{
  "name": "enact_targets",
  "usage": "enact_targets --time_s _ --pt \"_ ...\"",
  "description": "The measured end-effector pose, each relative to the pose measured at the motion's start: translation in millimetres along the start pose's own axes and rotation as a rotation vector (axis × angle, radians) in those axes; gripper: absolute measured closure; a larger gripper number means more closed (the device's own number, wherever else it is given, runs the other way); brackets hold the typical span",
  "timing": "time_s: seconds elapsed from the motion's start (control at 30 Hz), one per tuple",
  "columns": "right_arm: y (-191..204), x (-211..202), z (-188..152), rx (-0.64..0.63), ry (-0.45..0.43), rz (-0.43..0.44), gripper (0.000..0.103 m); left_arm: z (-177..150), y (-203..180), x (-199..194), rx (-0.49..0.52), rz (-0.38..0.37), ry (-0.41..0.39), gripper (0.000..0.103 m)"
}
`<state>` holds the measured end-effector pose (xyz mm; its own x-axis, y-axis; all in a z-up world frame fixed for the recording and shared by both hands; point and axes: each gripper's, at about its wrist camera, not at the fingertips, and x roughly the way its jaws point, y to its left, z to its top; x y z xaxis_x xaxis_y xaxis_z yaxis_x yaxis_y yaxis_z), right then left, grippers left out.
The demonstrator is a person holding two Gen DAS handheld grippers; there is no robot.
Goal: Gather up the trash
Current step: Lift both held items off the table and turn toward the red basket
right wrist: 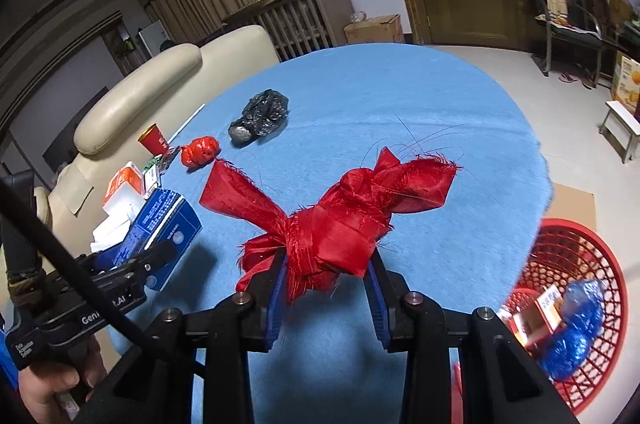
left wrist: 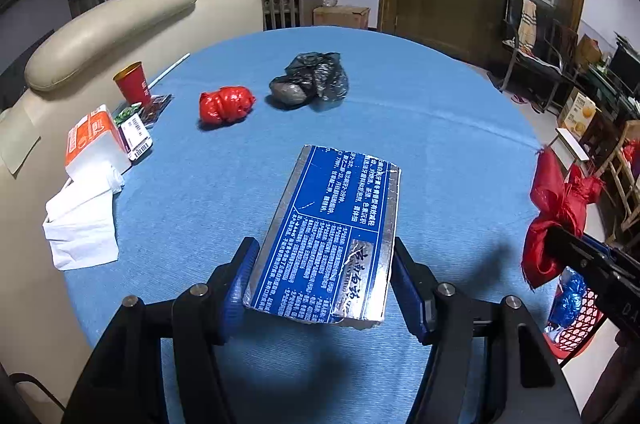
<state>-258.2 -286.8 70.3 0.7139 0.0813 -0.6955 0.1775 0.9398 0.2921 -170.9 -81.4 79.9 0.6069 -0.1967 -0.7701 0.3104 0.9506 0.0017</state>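
Note:
My left gripper (left wrist: 322, 266) is shut on a flattened blue and silver carton (left wrist: 332, 224) and holds it above the blue round table (left wrist: 420, 128). It also shows in the right wrist view (right wrist: 160, 224). My right gripper (right wrist: 326, 278) is shut on a knotted red cloth (right wrist: 340, 220), held over the table near its right edge; the cloth shows in the left wrist view (left wrist: 556, 212). A red crumpled bag (left wrist: 226, 104) and a black plastic bag (left wrist: 312, 82) lie on the far part of the table. A red mesh basket (right wrist: 576, 264) stands on the floor at the right.
At the table's left edge are a red paper cup (left wrist: 133, 82), a tissue pack (left wrist: 94, 144), loose white tissues (left wrist: 82, 224) and small packets (left wrist: 138, 132). A beige sofa (left wrist: 112, 24) stands beyond. The basket holds a blue wrapper (right wrist: 576, 328) and a small box.

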Motion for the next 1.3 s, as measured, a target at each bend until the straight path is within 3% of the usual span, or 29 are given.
enact_targets --time_s 1.3 --pt "-7 -16 -15 0.0 -0.009 0.002 0.065 -1 -11 -4 0.029 0.013 -0.011 0.037"
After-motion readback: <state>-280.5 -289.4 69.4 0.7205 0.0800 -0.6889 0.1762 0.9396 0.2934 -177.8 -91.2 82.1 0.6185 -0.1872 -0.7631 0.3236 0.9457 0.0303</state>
